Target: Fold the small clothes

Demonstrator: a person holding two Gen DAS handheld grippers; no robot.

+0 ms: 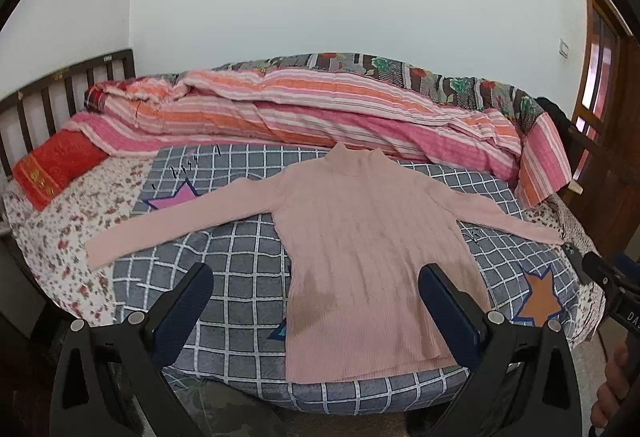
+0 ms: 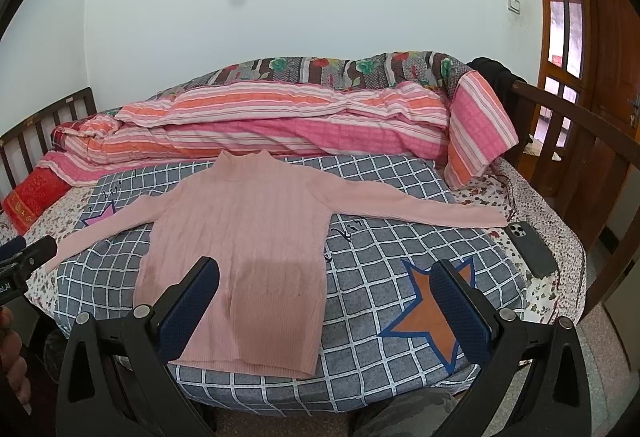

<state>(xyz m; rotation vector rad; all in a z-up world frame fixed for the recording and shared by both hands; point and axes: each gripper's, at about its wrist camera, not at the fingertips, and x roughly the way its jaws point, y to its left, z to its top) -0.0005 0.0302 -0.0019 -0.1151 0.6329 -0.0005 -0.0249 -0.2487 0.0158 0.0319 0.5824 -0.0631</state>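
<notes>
Sweater [image 1: 360,249], pink, ribbed knit, high neck, lies flat and face up on the grey checked blanket [image 1: 240,277], collar toward the wall, hem at the near edge of the bed. Both sleeves spread wide: one sleeve [image 1: 168,221] runs out over the floral sheet [image 1: 60,229], the other sleeve [image 2: 420,209] ends near the phone [image 2: 530,249]. A darker patch shows low on the front near the hem. Nothing folded yet.

Your left gripper [image 1: 316,301] hangs above the lower body of the sweater, fingers wide apart, nothing between them; the right-hand finger overlaps the sweater's edge in view, contact cannot be told. Your right gripper [image 2: 326,297] is likewise spread wide and empty, one finger over the hem side of the sweater, the other over the orange star [image 2: 428,313] printed on the blanket. Each gripper shows at the edge of the other's view, well apart.

Behind the sweater, a striped pink and orange quilt [image 2: 280,121] lies bunched along the far side, with a floral quilt [image 2: 340,67] behind it against the wall. A red pillow [image 1: 56,165] sits by the slatted headboard [image 1: 52,93]. A wooden door [image 2: 576,37] stands at the far right.
</notes>
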